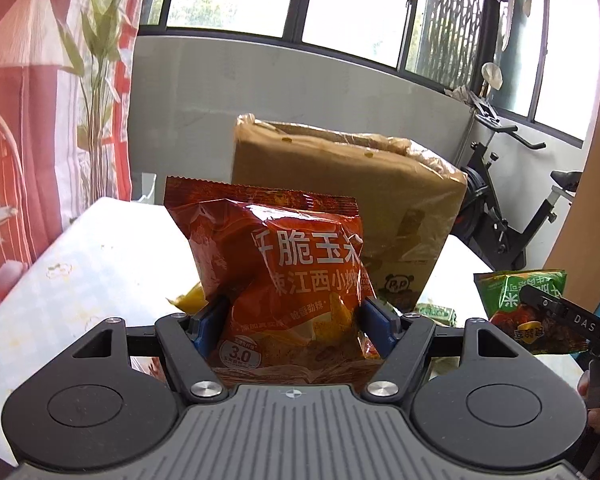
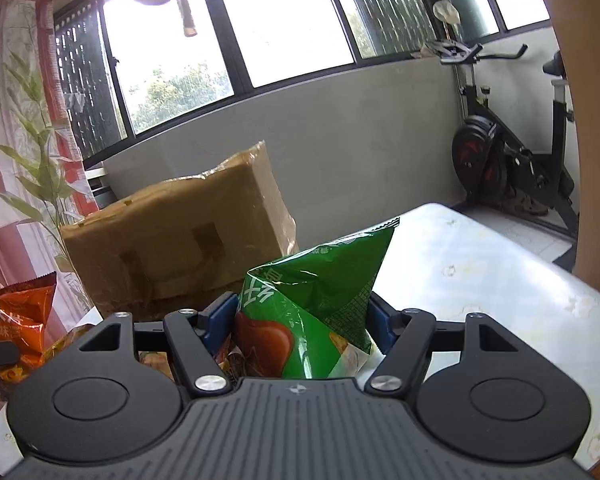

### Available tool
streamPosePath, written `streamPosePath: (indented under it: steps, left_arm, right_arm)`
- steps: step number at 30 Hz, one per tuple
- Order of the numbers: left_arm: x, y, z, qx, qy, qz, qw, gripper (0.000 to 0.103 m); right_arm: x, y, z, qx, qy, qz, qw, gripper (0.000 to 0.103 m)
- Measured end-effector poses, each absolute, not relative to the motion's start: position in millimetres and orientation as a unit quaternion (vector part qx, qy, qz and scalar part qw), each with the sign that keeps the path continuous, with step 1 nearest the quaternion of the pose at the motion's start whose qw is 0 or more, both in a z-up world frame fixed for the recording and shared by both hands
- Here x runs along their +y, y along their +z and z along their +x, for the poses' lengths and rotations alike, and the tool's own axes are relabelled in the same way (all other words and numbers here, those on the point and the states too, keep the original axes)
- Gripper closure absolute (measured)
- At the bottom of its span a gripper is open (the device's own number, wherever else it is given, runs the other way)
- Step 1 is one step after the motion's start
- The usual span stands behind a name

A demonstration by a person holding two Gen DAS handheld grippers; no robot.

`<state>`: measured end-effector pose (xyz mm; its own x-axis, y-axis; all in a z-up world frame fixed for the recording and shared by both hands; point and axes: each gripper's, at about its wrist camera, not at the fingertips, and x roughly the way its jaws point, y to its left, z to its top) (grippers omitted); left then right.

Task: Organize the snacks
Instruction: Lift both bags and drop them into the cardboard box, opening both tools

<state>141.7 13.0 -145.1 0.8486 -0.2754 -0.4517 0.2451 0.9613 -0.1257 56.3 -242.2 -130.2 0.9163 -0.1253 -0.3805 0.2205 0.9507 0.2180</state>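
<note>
Printed words on my snacks
My red bag (image 1: 284, 280) reads "脆玉米", "江西小炒" and "3.0"; "DAS" marks my right gripper (image 1: 548, 304); the box (image 1: 392, 280) shows a panda logo.

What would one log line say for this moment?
left gripper: shut on orange bag | right gripper: shut on green bag | box: behind

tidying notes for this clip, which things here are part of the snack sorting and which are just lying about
Part of the job:
- red snack bag, held in the left gripper
- green snack bag, held in the right gripper
- small green packet on the table
- cardboard box, probably

Just lying about:
- exercise bike
- plant
- curtain
</note>
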Motion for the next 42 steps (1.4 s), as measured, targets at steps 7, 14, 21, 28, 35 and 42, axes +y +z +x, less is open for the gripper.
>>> streamPosePath:
  steps: [7, 14, 21, 28, 35, 42]
  left_arm:
    - [12.7, -119.8, 154.1, 0.199, -0.116, -0.014, 0.973, 0.029]
    - [4.4, -96.4, 173.9, 0.175, -0.114, -0.002, 0.978, 0.029]
    - [-6.1, -75.2, 201.7, 0.164, -0.123, 0.005, 0.979, 0.029]
    - [-19.4, -49.6, 242.8, 0.147, -0.125, 0.02, 0.981, 0.029]
    - [-47.1, -36.4, 296.8, 0.155, -0.132, 0.043, 0.978, 0.029]
    - [-72.6, -51.2, 356.5, 0.205, -0.133, 0.082, 0.966, 0.029]
  right_arm:
    - [-236.5, -109.9, 67.9, 0.136, -0.066, 0.073, 0.986, 0.033]
    - [-239.7, -84.3, 95.8, 0.102, -0.05, 0.061, 0.992, 0.033]
    - [-242.6, -60.5, 130.1, 0.079, -0.036, 0.055, 0.995, 0.033]
    - [-244.5, -39.1, 172.5, 0.056, -0.015, 0.048, 0.997, 0.033]
    - [-236.6, -36.7, 239.2, 0.073, 0.019, 0.033, 0.997, 0.033]
    - [-232.7, -54.4, 296.4, 0.15, 0.031, 0.046, 0.987, 0.033]
